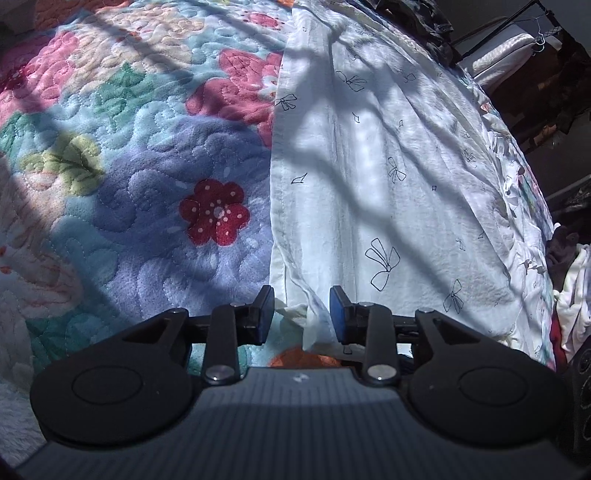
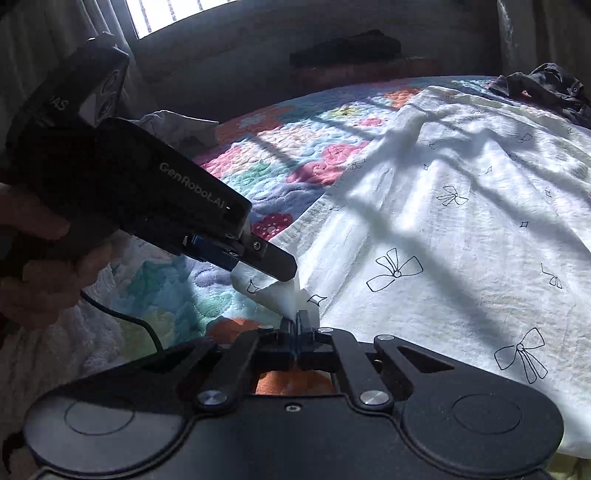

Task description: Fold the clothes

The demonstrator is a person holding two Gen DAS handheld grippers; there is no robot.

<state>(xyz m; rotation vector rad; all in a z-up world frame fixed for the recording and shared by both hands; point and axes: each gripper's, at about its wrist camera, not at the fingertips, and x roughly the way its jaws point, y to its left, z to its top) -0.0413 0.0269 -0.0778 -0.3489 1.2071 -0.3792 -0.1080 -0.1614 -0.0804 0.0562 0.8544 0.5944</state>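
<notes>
A white garment (image 1: 388, 166) printed with black bows lies spread over a floral quilt (image 1: 147, 166) on a bed. In the left wrist view my left gripper (image 1: 302, 306) is open, its blue pads standing either side of the garment's near corner. The right wrist view shows the same garment (image 2: 461, 221) on the quilt (image 2: 277, 147). There my right gripper (image 2: 295, 319) is shut on the bunched corner, lifting it slightly. My left gripper (image 2: 284, 271), held by a hand, reaches in from the left and hovers just over that corner.
A dark garment (image 2: 546, 88) lies at the bed's far right corner. A crumpled pale cloth (image 2: 173, 125) sits at the far left edge under the window (image 2: 166, 14). More clothes (image 1: 576, 295) and a rack (image 1: 535, 33) stand beside the bed. A black cable (image 2: 122, 314) trails over the quilt.
</notes>
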